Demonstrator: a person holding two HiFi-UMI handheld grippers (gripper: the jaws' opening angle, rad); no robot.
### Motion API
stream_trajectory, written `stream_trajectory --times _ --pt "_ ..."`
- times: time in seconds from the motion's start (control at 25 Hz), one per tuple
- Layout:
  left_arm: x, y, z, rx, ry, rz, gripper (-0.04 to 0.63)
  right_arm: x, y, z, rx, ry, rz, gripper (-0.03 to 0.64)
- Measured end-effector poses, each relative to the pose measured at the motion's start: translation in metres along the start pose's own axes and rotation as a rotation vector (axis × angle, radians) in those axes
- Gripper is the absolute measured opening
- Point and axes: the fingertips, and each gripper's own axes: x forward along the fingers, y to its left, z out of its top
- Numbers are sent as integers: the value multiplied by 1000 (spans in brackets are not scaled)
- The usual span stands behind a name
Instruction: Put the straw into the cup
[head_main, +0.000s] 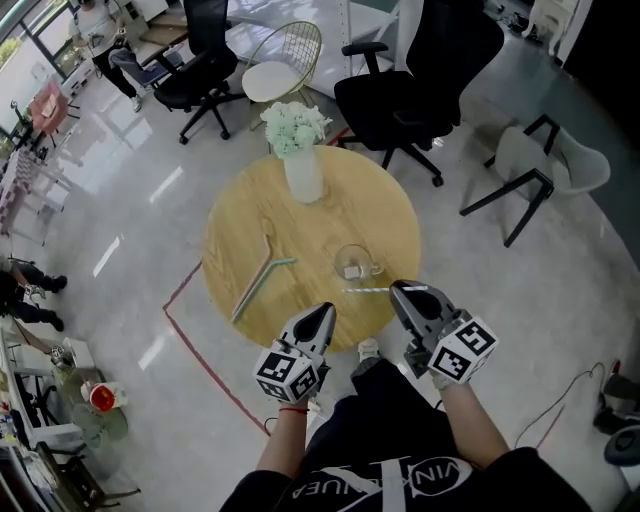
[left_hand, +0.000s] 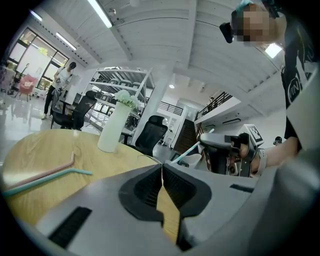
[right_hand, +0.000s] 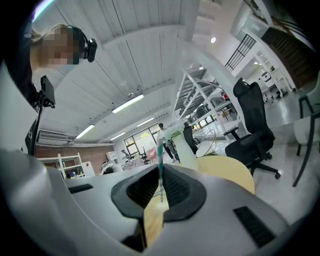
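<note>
Roughly level near the cup (head_main: 354, 263), right claw (head_main: 400, 288) tight on the straw (head_main: 366, 290).

I see the straw (head_main: 366, 290) — thin, pale teal — held level, one end pinched in my right gripper (head_main: 402, 290), its free end near the cup (head_main: 352, 262) — a clear handled glass, upright on the table (head_main: 250, 232)

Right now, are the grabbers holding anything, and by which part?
The right gripper pinches a teal straw near one end; the rest sticks out. The left gripper is shut, holding nothing.
</note>
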Motion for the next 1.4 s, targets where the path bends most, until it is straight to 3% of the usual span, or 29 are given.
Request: stream_trajectory --times 0.28,0.56,0.76,1.4 --pt "26 13 7 -15 7 23 14 19 -34 12 30 7 19 21" --pt "39 27 4 -48 29 57 14 36 -46 18 171 -10 129 21" --pt "49 38 1 -54 45 97 14 44 -59 24 201 -11 177 21" --pt "75 56 -4 -66 117 81 14 68 -84 -3 64 119 82 21"
